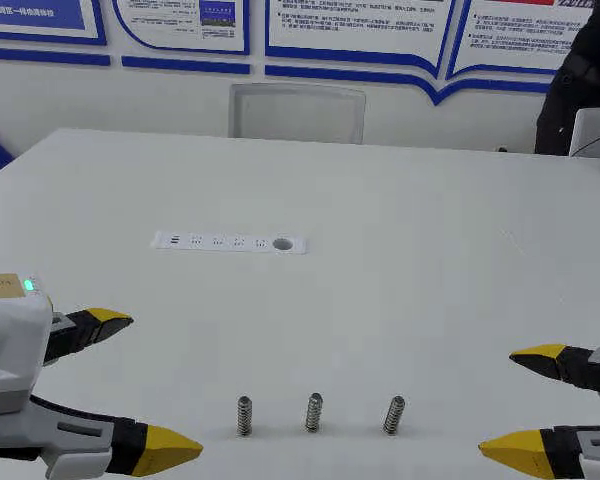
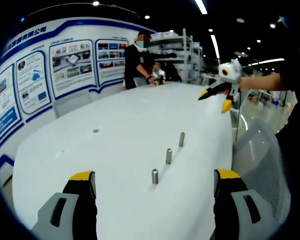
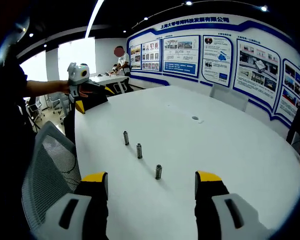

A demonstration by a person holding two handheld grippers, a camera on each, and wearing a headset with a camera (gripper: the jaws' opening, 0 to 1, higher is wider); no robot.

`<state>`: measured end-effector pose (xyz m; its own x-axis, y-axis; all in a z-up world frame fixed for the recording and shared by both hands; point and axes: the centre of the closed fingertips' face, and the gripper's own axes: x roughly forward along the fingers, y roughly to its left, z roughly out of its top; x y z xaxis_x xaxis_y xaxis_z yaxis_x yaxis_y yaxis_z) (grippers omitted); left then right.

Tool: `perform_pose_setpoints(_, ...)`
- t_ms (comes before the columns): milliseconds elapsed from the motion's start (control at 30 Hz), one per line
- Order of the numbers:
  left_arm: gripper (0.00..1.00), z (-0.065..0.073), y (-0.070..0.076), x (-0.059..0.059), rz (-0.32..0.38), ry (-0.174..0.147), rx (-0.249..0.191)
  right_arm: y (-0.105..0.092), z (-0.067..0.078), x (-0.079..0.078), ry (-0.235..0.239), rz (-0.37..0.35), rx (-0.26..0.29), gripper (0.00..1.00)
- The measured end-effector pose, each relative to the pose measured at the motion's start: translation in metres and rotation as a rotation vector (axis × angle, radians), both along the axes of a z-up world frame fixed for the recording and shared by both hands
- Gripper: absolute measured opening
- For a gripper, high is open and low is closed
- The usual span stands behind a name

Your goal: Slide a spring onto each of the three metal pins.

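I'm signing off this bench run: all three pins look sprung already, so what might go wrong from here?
The right spring looks tilted in the head view; a bump could tip it. The left gripper and right gripper are open and low at either end of the close-set row, so a jaw swung inward might knock the left spring or middle spring over on the table.

Three grey coiled springs stand in an evenly spaced row, apart, at the near side of the white table [image 1: 400,200]; left spring [image 1: 244,415] upright; middle spring [image 1: 314,412] upright; right spring [image 1: 394,415] leaning slightly right.
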<state>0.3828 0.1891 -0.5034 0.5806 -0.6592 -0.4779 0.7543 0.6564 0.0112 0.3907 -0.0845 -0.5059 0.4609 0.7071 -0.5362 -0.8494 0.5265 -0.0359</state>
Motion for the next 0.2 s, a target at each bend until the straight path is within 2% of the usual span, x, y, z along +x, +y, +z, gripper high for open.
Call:
perform_pose_setpoints(100, 1.00, 0.0023, -0.0011, -0.0008, -0.008, -0.011, -0.002, -0.0014, -0.0019, -0.0013, 0.010, -0.003, -0.004, 0.73)
perform_pose_setpoints(200, 1.00, 0.0017, -0.0016, -0.0025, -0.016, -0.005, -0.001, -0.0040, -0.0048, -0.0024, 0.021, -0.011, -0.016, 0.75)
